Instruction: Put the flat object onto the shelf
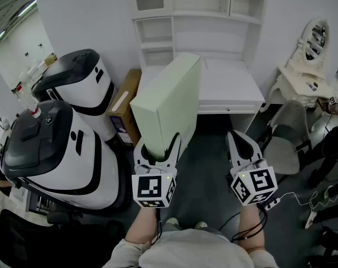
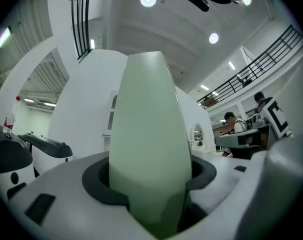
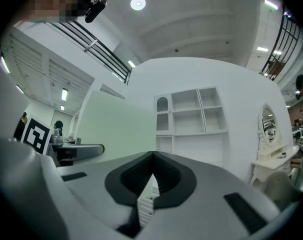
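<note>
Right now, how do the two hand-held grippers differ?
The left hand-held gripper is clamped on the pale green box, while the right hand-held gripper holds nothing. The left one's jaws are kept apart by the box between them, and the right one's jaws are closed together. What they share: both are white, have the same shape, and point toward the shelf.

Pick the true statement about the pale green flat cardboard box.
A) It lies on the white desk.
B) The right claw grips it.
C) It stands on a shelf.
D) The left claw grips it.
D: the left claw clamps the pale green flat cardboard box between its jaws.
</note>
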Motion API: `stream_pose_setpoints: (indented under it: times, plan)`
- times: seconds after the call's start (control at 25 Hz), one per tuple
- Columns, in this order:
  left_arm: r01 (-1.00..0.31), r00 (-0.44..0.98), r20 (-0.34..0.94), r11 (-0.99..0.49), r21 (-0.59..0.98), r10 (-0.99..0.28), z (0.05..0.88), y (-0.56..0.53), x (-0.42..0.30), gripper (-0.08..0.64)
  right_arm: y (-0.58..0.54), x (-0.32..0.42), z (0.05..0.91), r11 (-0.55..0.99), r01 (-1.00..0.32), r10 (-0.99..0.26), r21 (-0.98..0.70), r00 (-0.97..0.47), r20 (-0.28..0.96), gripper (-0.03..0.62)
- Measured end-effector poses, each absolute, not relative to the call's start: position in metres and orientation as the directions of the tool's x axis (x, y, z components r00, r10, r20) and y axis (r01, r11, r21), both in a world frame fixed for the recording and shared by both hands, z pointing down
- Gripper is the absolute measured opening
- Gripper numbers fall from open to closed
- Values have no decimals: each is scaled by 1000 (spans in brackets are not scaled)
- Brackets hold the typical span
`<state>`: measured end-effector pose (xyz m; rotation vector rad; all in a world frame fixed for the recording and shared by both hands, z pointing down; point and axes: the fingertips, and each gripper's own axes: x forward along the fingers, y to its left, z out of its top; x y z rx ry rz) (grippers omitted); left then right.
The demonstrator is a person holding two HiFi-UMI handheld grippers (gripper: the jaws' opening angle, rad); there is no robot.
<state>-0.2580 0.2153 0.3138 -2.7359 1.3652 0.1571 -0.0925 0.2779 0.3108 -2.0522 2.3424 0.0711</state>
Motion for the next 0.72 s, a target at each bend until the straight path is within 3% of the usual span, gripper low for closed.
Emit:
stream_pose_setpoints:
  times: [0.72]
  plan:
    - [-823,564,-135,-568,-13,-815,315,201,-301,296,257,-132,316,162,-986,-986,23,-163,-42,9]
